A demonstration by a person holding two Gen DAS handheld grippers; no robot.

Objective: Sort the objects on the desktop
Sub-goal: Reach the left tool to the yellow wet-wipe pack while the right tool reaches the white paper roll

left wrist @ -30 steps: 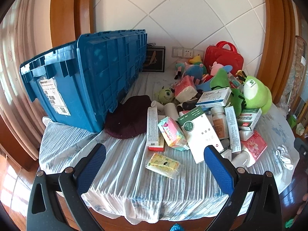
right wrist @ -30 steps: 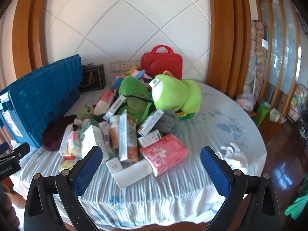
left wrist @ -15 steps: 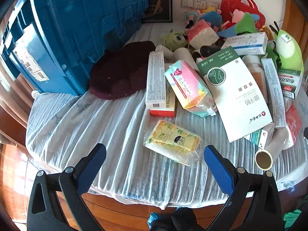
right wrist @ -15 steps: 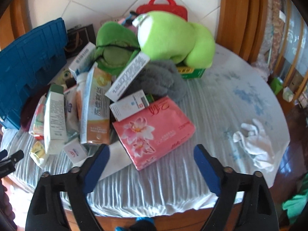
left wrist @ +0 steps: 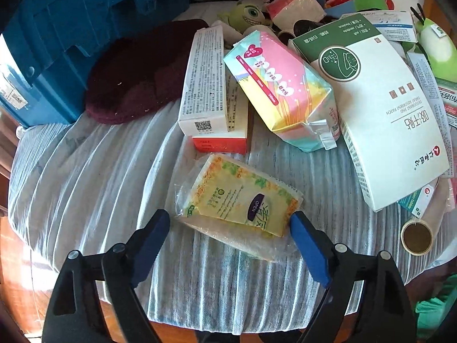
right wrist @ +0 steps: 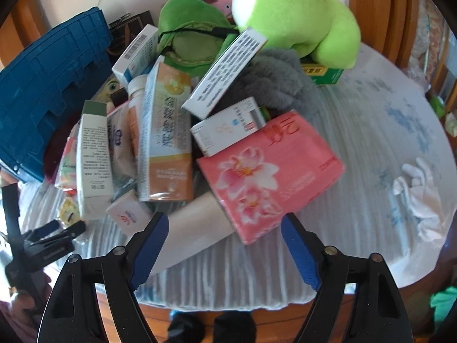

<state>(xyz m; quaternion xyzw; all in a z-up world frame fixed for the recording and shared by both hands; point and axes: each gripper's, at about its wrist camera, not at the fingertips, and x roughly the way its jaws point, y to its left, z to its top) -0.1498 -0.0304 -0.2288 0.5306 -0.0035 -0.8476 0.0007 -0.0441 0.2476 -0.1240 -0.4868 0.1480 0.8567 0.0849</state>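
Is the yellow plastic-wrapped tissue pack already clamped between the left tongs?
No, the yellow plastic-wrapped tissue pack lies on the striped cloth between the open left tongs, unclamped.

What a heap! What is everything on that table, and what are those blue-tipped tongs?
Crate: 1, blue, table's left end.
Cloth: 1, maroon, beside crate.
Yellow pack: 1, yellow, nearest left tongs.
Long box: 1, white, on a red-ended box.
Pastel pack: 1, pink-yellow, mid-pile.
Green-white box: 1, right of pastel pack.
Pink pack: 1, flowered, nearest right tongs.
Orange box: 1, left of pink pack.
Frog plush: 1, lime, pile's back.
Gloves: white, far right.
Left gripper: 1, black with blue pads, open.
Right gripper: 1, same, open.
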